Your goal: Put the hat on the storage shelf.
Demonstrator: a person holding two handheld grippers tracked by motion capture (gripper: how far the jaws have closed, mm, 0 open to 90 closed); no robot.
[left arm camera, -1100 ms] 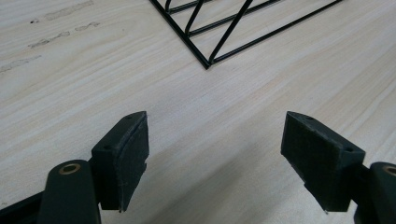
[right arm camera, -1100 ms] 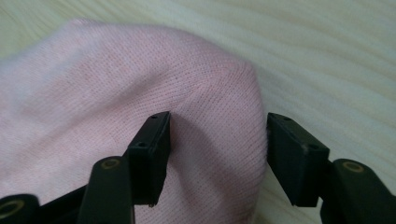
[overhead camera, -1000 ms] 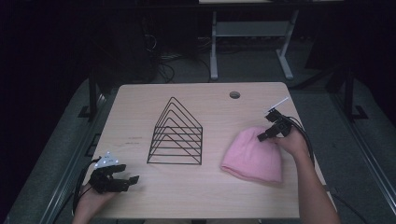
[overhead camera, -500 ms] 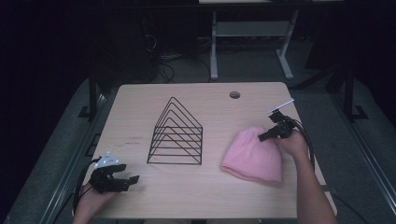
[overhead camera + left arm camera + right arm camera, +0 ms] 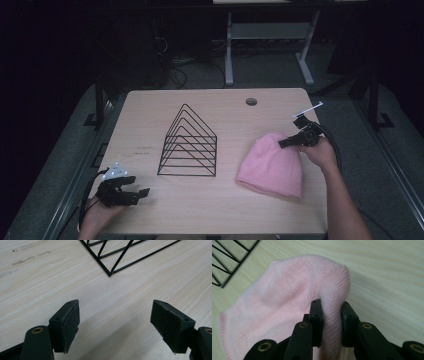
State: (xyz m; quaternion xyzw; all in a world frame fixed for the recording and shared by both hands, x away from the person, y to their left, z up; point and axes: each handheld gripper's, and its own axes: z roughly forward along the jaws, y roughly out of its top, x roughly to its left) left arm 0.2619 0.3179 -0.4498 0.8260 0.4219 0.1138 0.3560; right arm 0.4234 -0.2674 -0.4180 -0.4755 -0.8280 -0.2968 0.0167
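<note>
The right tongs point(image 5: 331, 322), jaws just closing, pinch only a fold of the pink hat point(image 5: 272, 165), which may slip free; the left tongs point(image 5: 120, 325) gape, idle.

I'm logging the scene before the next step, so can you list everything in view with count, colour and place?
Knit hat: one, pink, lying on the table's right half, its top edge pinched in the right tongs.
Wire rack: one, black, triangular frames, standing at the table's middle.
Table: one, light wood, with a round cable hole near the far edge.
Desk frame: one, grey legs, on the floor beyond the table.
Left tongs: one, black, open over bare wood at the near left corner.
Right tongs: one, black, jaws just closing, now clamped on a fold of the hat.
Forearms: two, entering from the bottom edge.
</note>
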